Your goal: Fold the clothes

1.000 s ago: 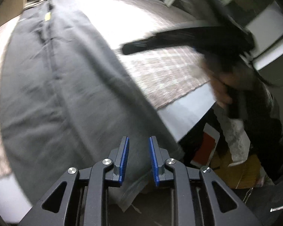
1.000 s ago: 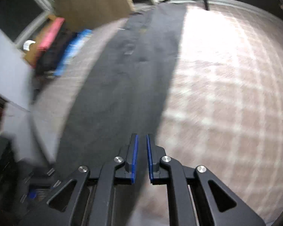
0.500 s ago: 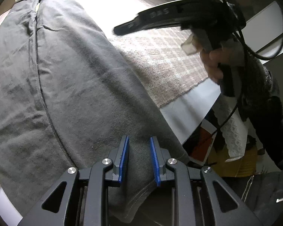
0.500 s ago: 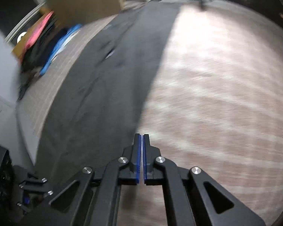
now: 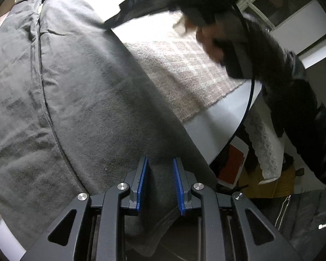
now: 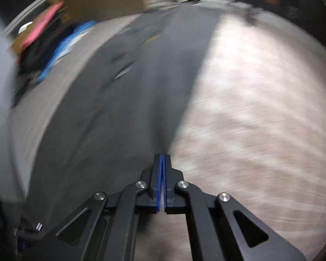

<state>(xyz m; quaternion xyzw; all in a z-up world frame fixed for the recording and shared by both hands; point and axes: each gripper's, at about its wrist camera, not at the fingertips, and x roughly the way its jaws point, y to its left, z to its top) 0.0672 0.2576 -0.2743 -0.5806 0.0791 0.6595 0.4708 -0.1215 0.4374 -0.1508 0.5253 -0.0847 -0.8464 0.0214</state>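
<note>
You are setting up the first fold: the grey garment lies flat on the checked rug, your left gripper spread over its hem, your right gripper pressed together, so pinch next.

Dim room; overexposed glare on far rug; right wrist view motion-blurred; fisheye bending, dark corners.
</note>
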